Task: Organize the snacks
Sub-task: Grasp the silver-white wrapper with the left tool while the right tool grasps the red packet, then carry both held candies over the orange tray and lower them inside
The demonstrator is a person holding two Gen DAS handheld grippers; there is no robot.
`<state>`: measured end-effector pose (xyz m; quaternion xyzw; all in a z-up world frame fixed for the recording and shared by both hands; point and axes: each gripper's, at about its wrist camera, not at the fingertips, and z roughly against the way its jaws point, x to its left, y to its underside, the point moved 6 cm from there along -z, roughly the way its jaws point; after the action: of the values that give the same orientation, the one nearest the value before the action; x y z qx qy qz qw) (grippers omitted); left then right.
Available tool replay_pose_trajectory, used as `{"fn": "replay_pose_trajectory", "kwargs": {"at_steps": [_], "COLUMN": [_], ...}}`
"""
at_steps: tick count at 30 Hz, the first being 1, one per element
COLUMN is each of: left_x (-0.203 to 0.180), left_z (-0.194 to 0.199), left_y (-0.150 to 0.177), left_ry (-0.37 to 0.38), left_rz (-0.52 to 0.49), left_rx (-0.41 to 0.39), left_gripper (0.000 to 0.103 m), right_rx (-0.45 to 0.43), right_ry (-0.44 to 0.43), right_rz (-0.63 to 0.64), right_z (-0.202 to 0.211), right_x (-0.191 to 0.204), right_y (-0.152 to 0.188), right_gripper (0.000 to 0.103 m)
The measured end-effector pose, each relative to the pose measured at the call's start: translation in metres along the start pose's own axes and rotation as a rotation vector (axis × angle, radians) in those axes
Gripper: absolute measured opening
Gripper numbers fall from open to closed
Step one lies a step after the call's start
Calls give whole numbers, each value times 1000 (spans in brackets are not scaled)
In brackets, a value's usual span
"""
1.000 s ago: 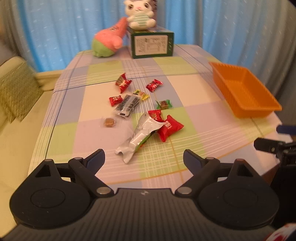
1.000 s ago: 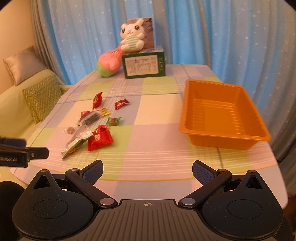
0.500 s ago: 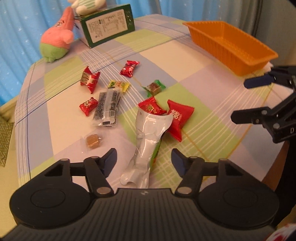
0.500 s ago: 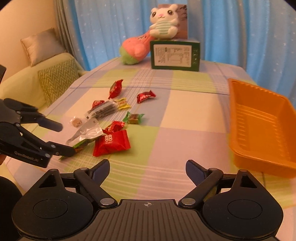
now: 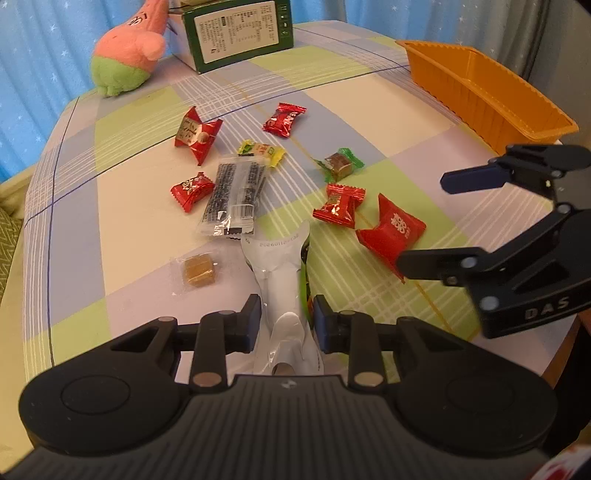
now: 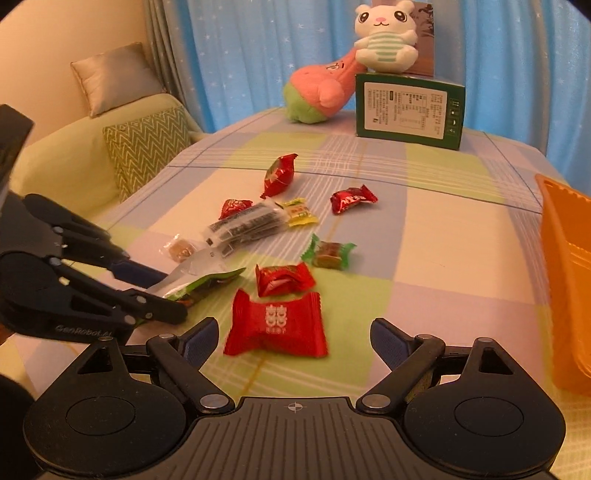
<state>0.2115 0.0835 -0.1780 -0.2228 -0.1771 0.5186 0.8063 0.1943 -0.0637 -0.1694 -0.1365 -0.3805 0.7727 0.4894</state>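
Two views checked. Left wrist: left gripper (image 5: 286, 317) pinches silver-green wrapper (image 5: 280, 273) lying on checked tablecloth (image 5: 388, 99); orange tray (image 5: 480, 92) far right. Right wrist: right gripper (image 6: 293, 338) spread wide, nothing betw. fingers, just above large red packet (image 6: 275, 325); other candies scattered beyond, tray at right edge.

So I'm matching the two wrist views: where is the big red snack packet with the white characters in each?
Left wrist: big red packet right of centre, beside the right gripper.
Right wrist: low centre, between that gripper's open fingers.
Shared landmark: green box.
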Motion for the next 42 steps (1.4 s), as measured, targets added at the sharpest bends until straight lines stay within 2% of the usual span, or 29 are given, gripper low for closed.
{"fn": "replay_pose_trajectory", "kwargs": {"at_steps": [7, 8, 9, 10, 15, 18, 20, 27, 36, 42], "left_x": [6, 6, 7, 6, 6, 7, 8, 3, -12, -30], "left_z": [-3, -3, -4, -5, -11, -13, -14, -4, 21, 43], "left_y": [0, 0, 0, -1, -2, -3, -4, -6, -15, -25], "left_ry": [13, 20, 24, 28, 12, 6, 4, -21, -38, -23], "left_rz": [30, 34, 36, 32, 27, 48, 63, 54, 50, 65], "left_rx": [4, 9, 12, 16, 26, 18, 18, 15, -18, -60], "left_gripper": [28, 28, 28, 28, 30, 30, 27, 27, 27, 27], "right_rx": [18, 30, 41, 50, 40, 39, 39, 13, -30, -49], "right_ry": [16, 20, 20, 22, 39, 48, 46, 71, 127, 158], "right_rz": [-44, -49, -50, -43, 14, 12, 0, -25, -79, -120], "right_z": [-24, -28, -31, -33, -31, -30, -28, -11, 32, 63], "right_x": [6, 5, 5, 5, 9, 7, 5, -6, -30, -46], "right_y": [-3, -2, -1, 0, 2, 2, 2, 4, 3, 11], "right_gripper": [88, 85, 77, 76, 53, 46, 45, 44, 44, 44]}}
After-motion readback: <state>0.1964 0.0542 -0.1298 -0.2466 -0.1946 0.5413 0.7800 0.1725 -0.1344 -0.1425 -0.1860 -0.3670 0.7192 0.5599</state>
